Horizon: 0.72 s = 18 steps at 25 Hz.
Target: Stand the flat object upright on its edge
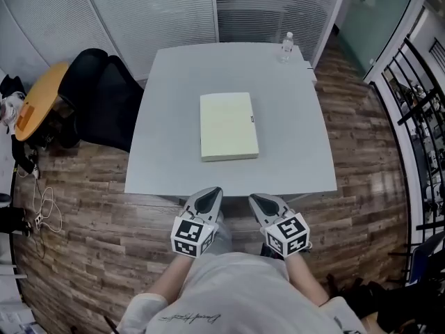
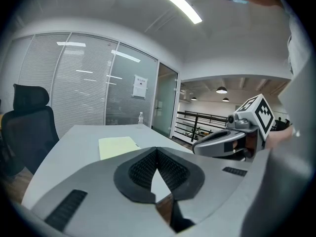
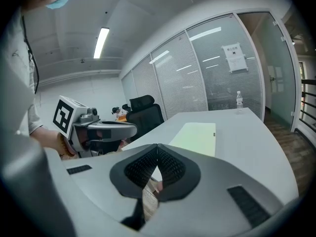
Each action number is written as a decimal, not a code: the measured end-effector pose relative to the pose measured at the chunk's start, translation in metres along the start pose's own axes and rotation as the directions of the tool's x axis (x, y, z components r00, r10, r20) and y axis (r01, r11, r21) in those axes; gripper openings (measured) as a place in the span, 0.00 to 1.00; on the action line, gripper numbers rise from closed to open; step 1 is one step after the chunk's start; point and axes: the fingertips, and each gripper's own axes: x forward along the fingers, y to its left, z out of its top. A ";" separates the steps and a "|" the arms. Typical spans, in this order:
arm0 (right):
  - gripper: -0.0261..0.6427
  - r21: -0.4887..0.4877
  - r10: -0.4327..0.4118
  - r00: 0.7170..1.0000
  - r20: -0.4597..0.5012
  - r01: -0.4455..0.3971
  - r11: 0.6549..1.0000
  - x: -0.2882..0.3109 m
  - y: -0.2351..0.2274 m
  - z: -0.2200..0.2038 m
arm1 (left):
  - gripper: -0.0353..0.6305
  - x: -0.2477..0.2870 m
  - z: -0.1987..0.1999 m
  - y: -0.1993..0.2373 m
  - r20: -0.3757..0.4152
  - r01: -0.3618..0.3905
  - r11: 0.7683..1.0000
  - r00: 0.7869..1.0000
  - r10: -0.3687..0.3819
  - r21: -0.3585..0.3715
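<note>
From the head view, a pale yellow pad lies flat in the middle of the grey bench, its long sides running near to far, with a small dark mark on its right edge. A clear bottle stands at the far right corner of the bench, well apart from the pad. The left gripper and right gripper are held side by side just off the near edge of the bench, over the wood floor, both pointing towards the pad and short of it. A black chair stands to the left of the bench, with a round yellow table further left. In the left gripper view the jaws are together with nothing between them; the pad lies flat ahead and slightly left, the bottle stands at the far end, and the right gripper shows to the right. In the right gripper view the jaws are likewise pressed together and empty; the pad lies ahead and a little right, the chair stands beyond the bench's left side, and the left gripper shows to the left.
</note>
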 end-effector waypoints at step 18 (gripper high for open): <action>0.08 0.018 -0.072 0.997 0.021 0.072 0.997 0.102 -0.047 0.060 | 0.07 0.070 0.035 0.099 -0.008 0.090 0.996 0.996 -0.090 0.016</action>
